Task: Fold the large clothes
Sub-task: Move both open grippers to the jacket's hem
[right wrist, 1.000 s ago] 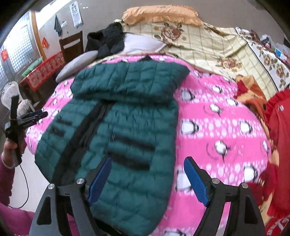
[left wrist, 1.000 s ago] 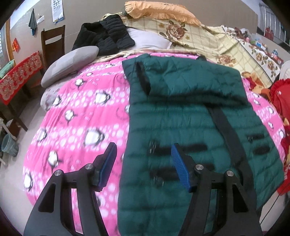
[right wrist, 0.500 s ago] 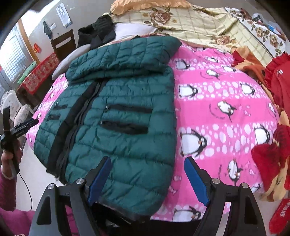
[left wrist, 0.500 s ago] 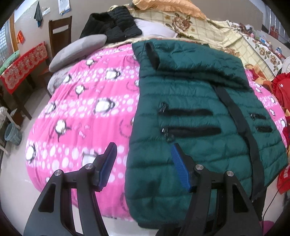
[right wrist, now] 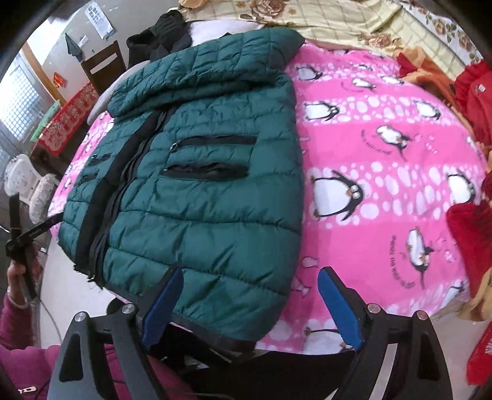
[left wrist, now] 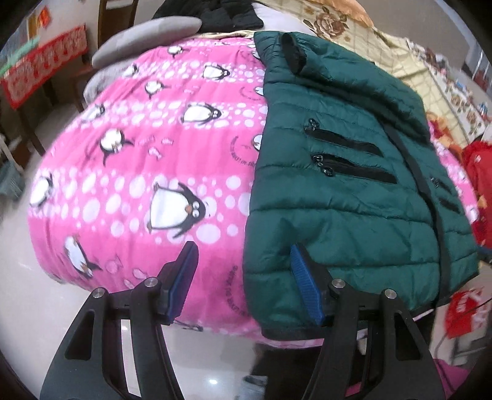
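Observation:
A dark green puffer jacket [left wrist: 344,197] lies face up on a pink penguin blanket [left wrist: 147,172], sleeves folded across its top and its hem at the bed's near edge. My left gripper [left wrist: 243,247] hovers open over the hem's left corner. The jacket's side edge runs between its blue pads, and the right pad [left wrist: 304,283] sits over the fabric without pinching it. My right gripper [right wrist: 250,272] hangs above the jacket [right wrist: 209,190] at the hem's right corner. Its jaws are opening, and the corner lies between them, untouched.
A grey pillow [left wrist: 147,34] and a black garment [left wrist: 215,12] lie at the bed's head. Red clothes [right wrist: 470,227] are piled along the right side. A wooden chair [right wrist: 104,67] and a red-covered table [left wrist: 43,61] stand left of the bed. A hand [right wrist: 17,270] shows far left.
Both grippers have come down and drawn nearer to the bed's near edge, so the jacket's hem corners now sit between the fingers. The right jaws stand wider.

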